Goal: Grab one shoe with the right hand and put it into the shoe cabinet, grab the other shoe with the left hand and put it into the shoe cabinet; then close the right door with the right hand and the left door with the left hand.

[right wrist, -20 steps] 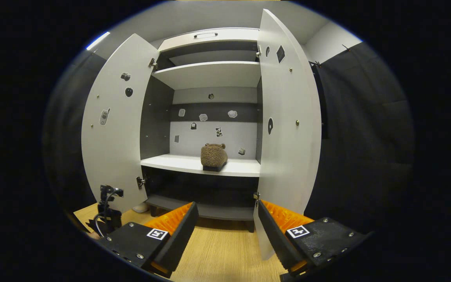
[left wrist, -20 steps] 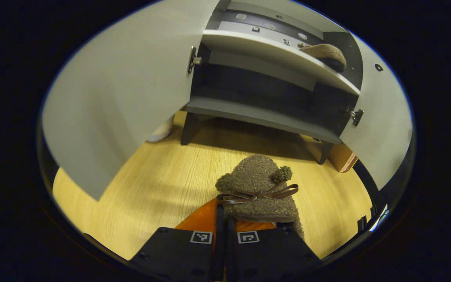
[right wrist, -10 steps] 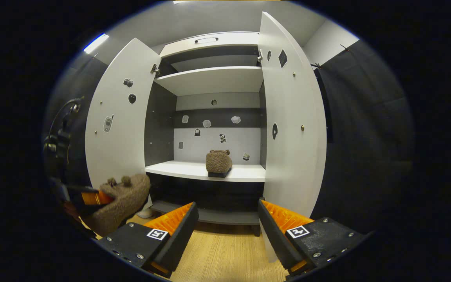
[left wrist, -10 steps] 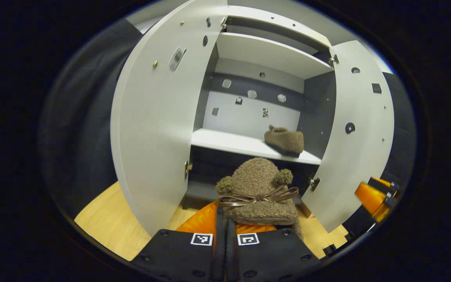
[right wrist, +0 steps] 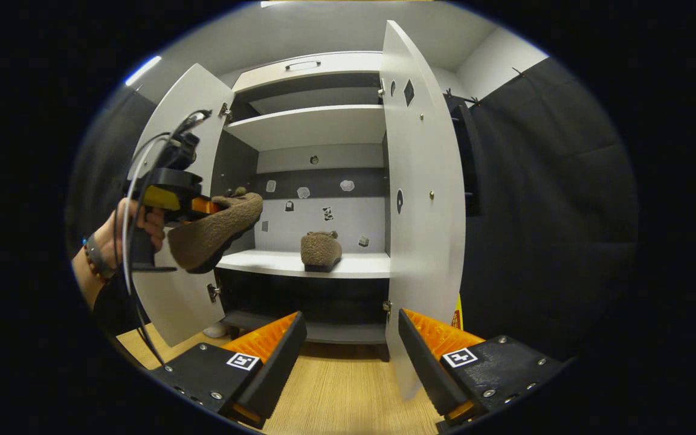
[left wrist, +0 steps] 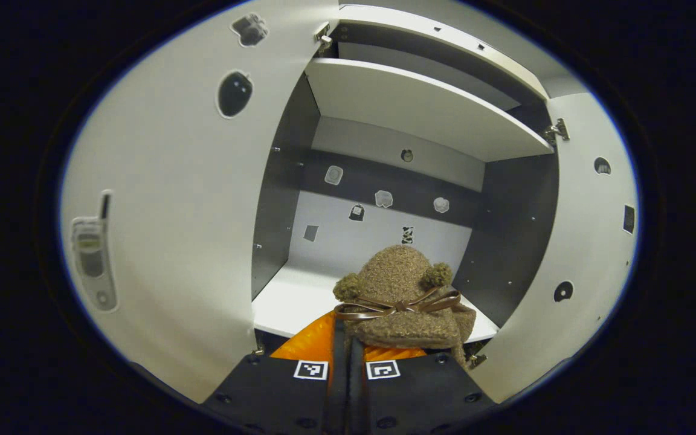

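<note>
My left gripper is shut on the heel edge of a brown fuzzy shoe with a ribbon bow, held in the air before the middle shelf of the shoe cabinet. In the right gripper view that same shoe hangs at the left, level with the shelf, gripped by the left gripper in a hand. The other brown shoe stands on the middle shelf. My right gripper is open, low and back from the cabinet, with nothing between its fingers. Both doors stand open.
The left door swings out close on the left, the right door on the right. An upper shelf and a lower shelf sit above and below. Wood floor lies in front. Black cloth wall is on the right.
My left gripper has risen from near the floor to shelf height and moved toward the cabinet with the shoe. The right gripper has stayed open and almost still.
</note>
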The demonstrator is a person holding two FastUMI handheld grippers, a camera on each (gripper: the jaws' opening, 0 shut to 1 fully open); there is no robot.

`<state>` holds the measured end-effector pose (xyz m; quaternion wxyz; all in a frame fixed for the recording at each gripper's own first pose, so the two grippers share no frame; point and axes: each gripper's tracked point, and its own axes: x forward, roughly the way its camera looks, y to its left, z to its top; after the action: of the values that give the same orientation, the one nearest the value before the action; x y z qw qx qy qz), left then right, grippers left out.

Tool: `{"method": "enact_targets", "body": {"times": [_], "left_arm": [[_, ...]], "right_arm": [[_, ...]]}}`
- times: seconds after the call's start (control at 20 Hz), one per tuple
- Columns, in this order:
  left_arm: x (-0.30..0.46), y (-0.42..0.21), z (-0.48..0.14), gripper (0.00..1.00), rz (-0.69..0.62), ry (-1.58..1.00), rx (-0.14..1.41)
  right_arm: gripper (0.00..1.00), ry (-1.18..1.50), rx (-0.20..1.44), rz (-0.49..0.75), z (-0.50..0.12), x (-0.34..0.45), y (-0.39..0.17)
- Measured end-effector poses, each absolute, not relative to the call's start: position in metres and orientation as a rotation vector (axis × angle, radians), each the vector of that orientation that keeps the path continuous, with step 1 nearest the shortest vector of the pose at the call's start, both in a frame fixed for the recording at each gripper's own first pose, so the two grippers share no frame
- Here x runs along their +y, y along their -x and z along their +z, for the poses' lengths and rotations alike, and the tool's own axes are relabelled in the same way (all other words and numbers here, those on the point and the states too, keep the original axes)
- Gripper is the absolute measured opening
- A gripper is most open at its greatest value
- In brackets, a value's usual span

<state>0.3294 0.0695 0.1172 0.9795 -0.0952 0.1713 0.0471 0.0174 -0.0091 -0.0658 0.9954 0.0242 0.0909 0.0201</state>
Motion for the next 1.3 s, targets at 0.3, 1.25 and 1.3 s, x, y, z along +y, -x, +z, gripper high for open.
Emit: {"method": "enact_targets", "body": {"times": [0.3,1.25,1.3], "left_arm": [[0.076,-0.443,0.047,0.09,0.139,0.205,0.537],[0.092,-0.477,-0.023,0.49,0.171,0.141,0.715],[0.090,-0.475,-0.022,0.51,0.164,0.150,0.716]], "right_arm": [[0.94,-0.033,0.211,0.023,-0.075,-0.017,-0.019],[0.94,-0.021,0.224,-0.003,-0.083,-0.034,-0.025],[0.94,-0.023,0.221,-0.002,-0.082,-0.034,-0.024]]}}
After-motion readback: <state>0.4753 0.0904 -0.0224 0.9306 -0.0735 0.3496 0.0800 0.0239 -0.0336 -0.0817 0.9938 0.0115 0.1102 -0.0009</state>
